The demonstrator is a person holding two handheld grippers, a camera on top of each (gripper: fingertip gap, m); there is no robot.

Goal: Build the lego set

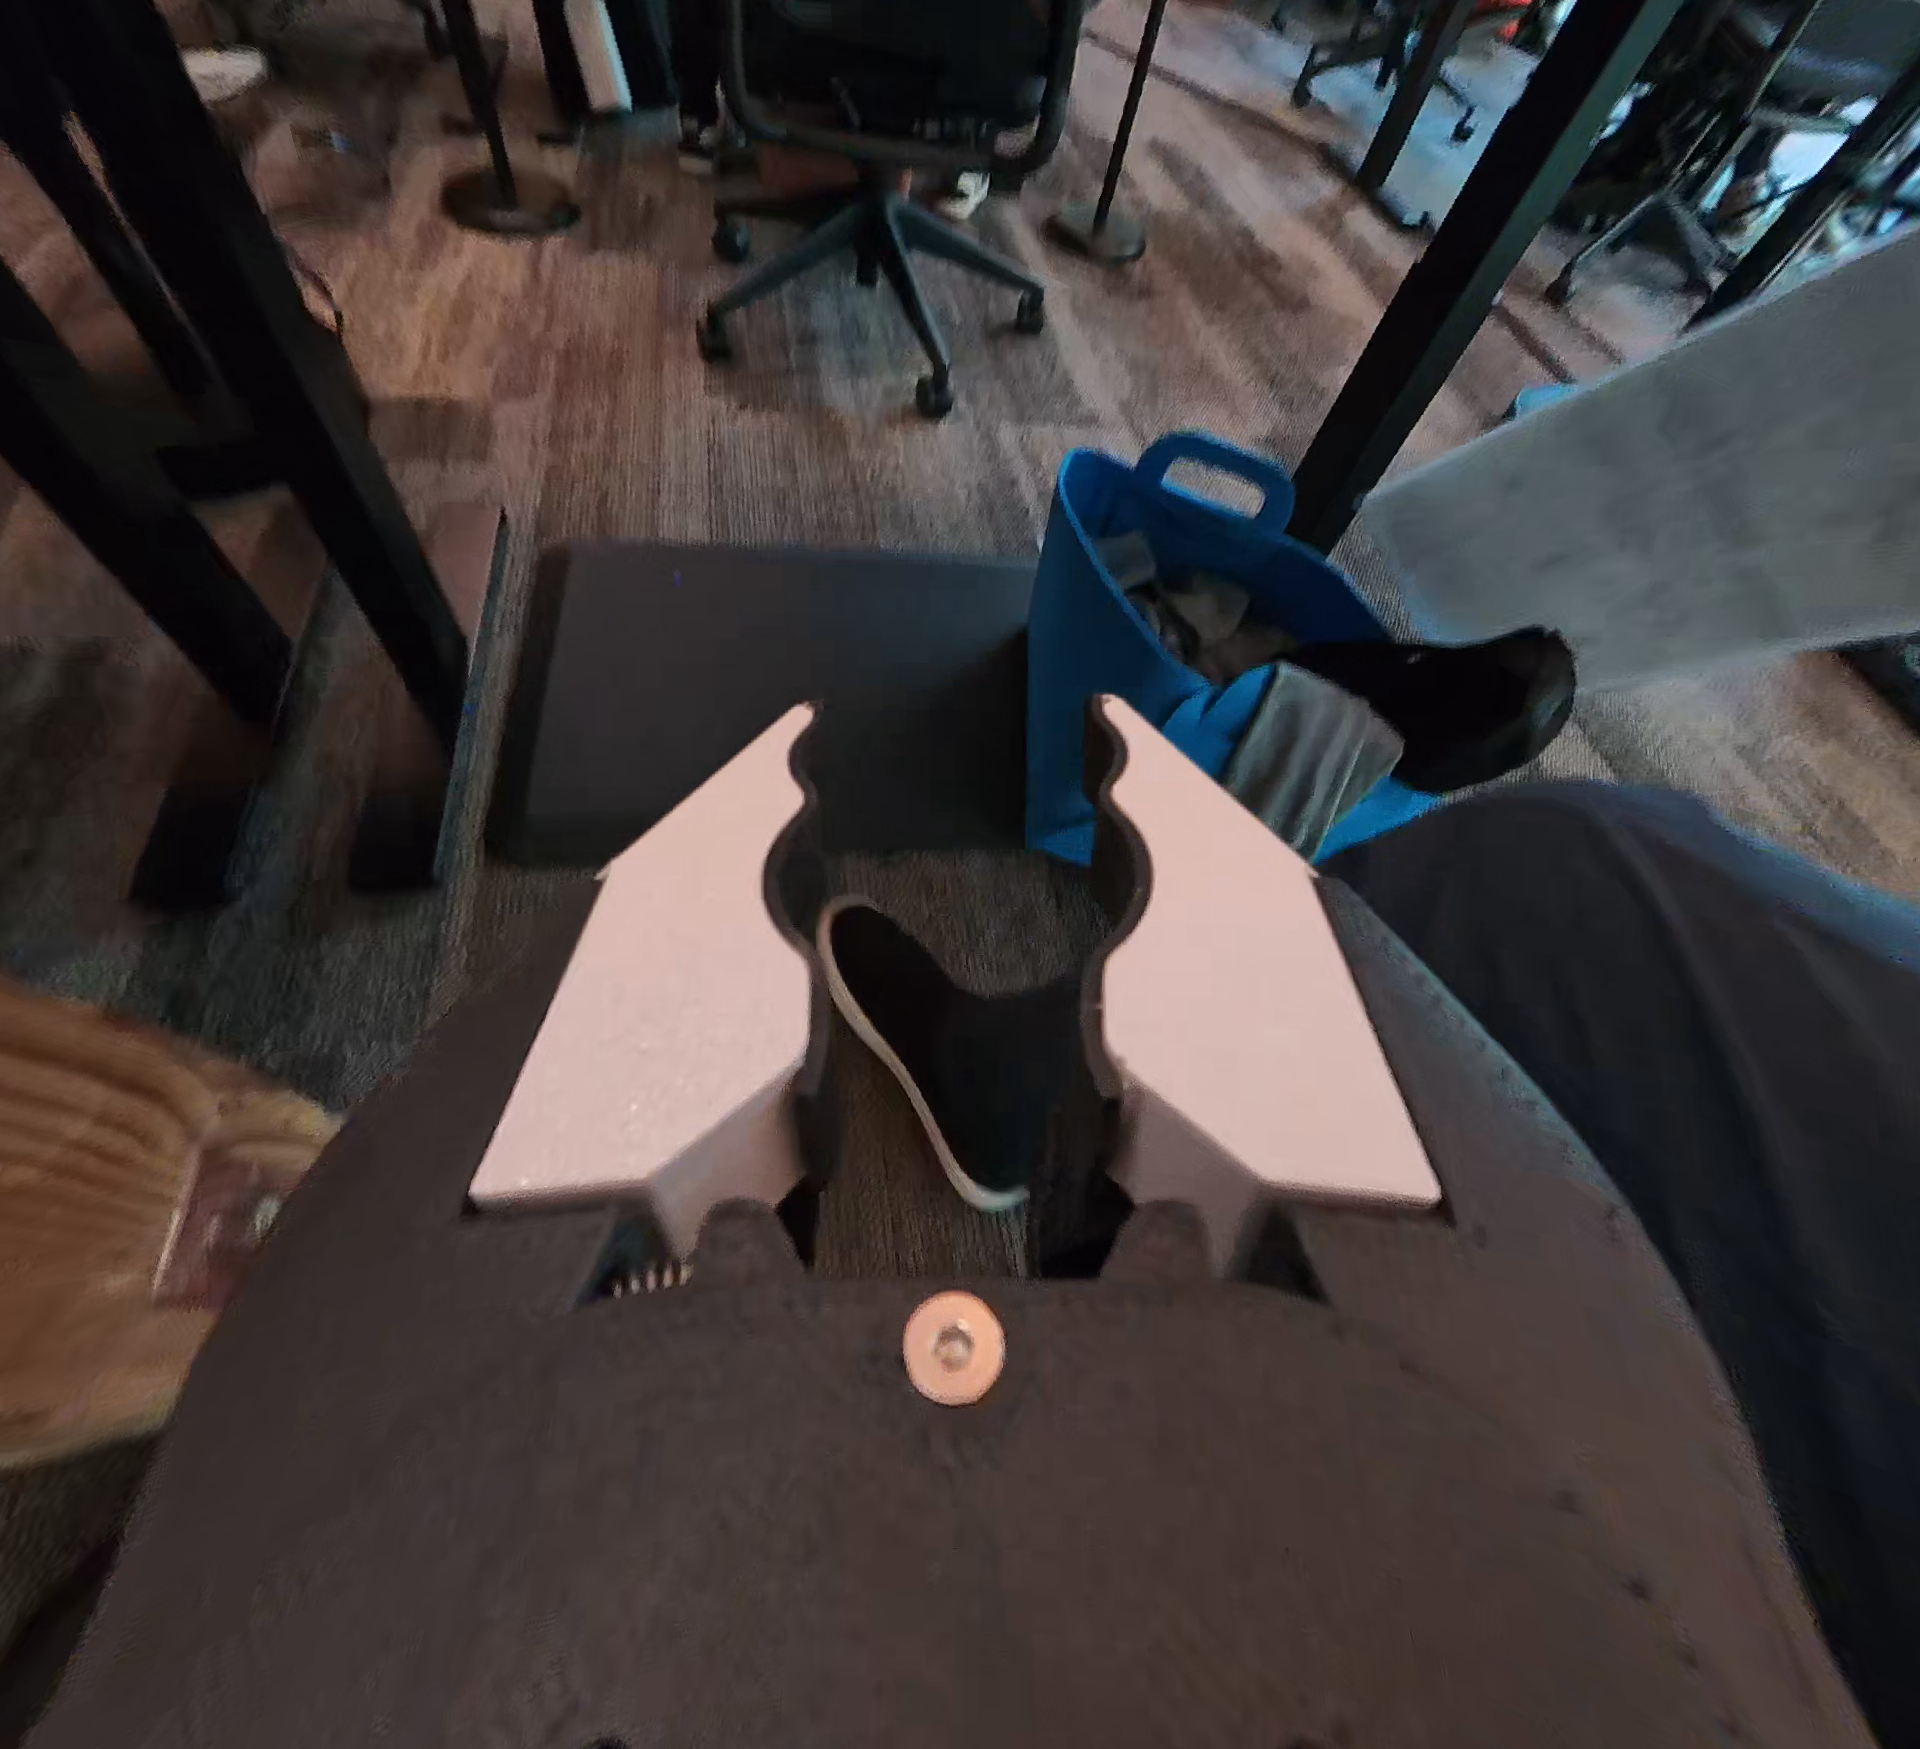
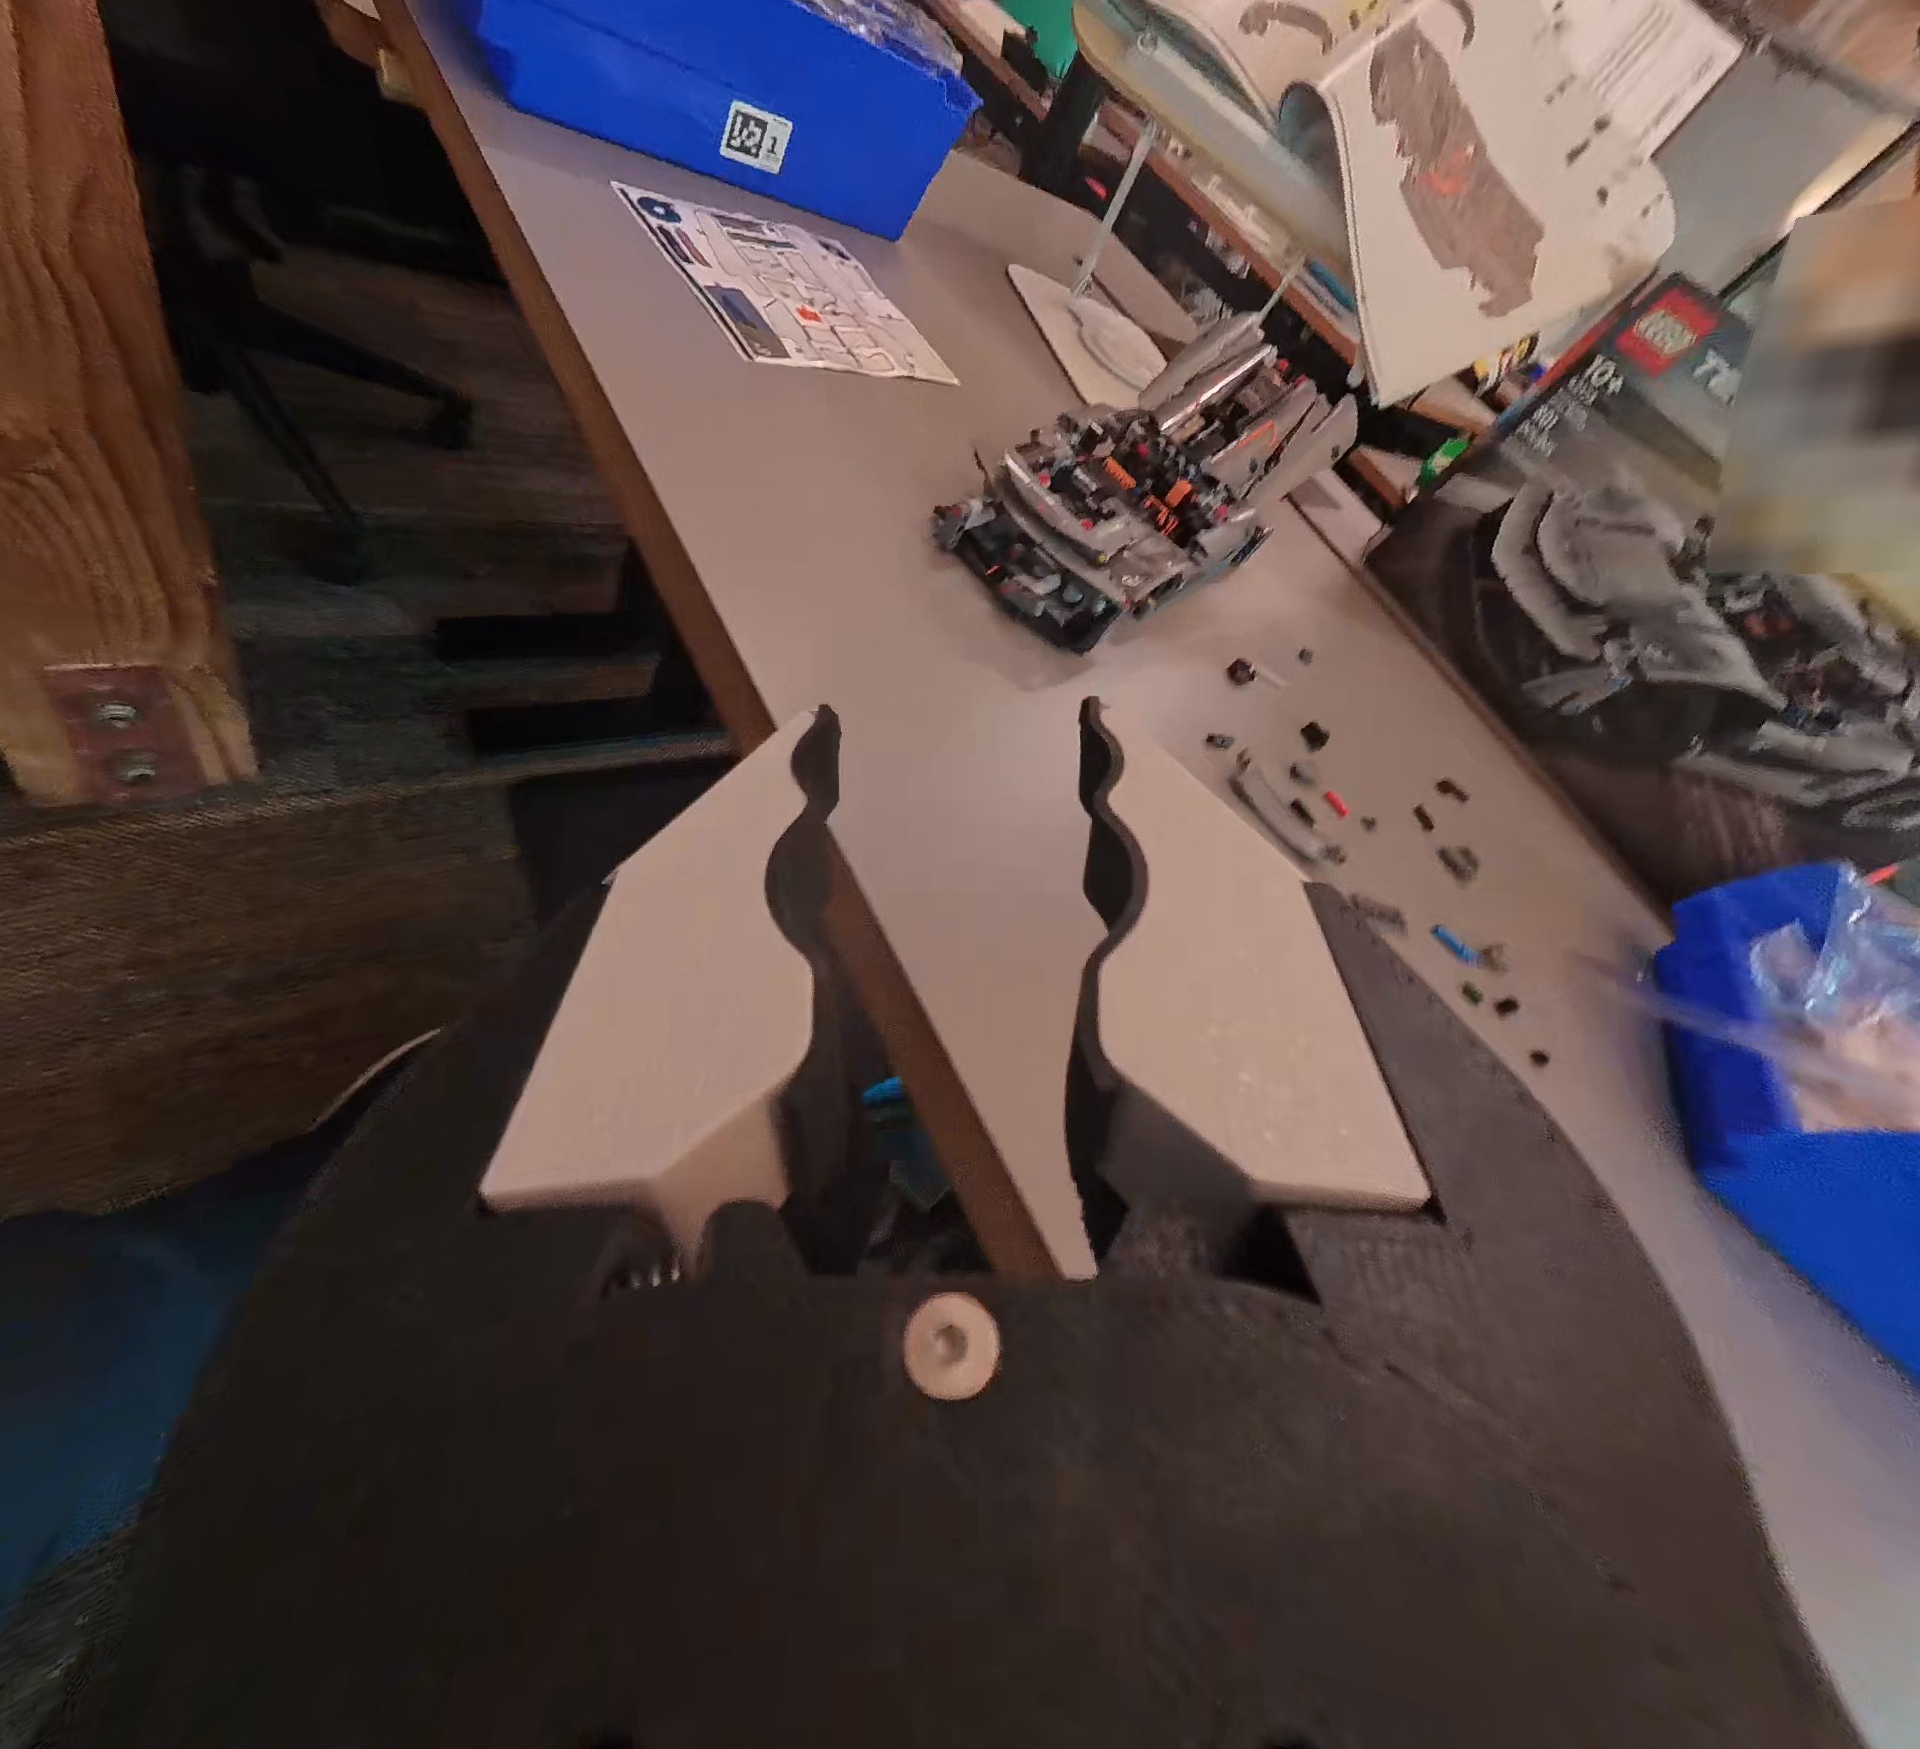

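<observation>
Both grippers are spread and carry nothing: the right gripper point(image 2: 956, 723) hovers at the near edge of the grey tabletop point(image 2: 894, 556), while the left gripper point(image 1: 956, 712) points down below it at carpet, a black shoe point(image 1: 956, 1055) and a blue bag point(image 1: 1164, 619). A half-built grey and black lego car point(image 2: 1122, 504) sits ahead and slightly right of the right gripper, its long axis running diagonally away toward the upper right. Small loose lego pieces point(image 2: 1340, 816) lie scattered nearer, to the right, so the right gripper is much the closer.
</observation>
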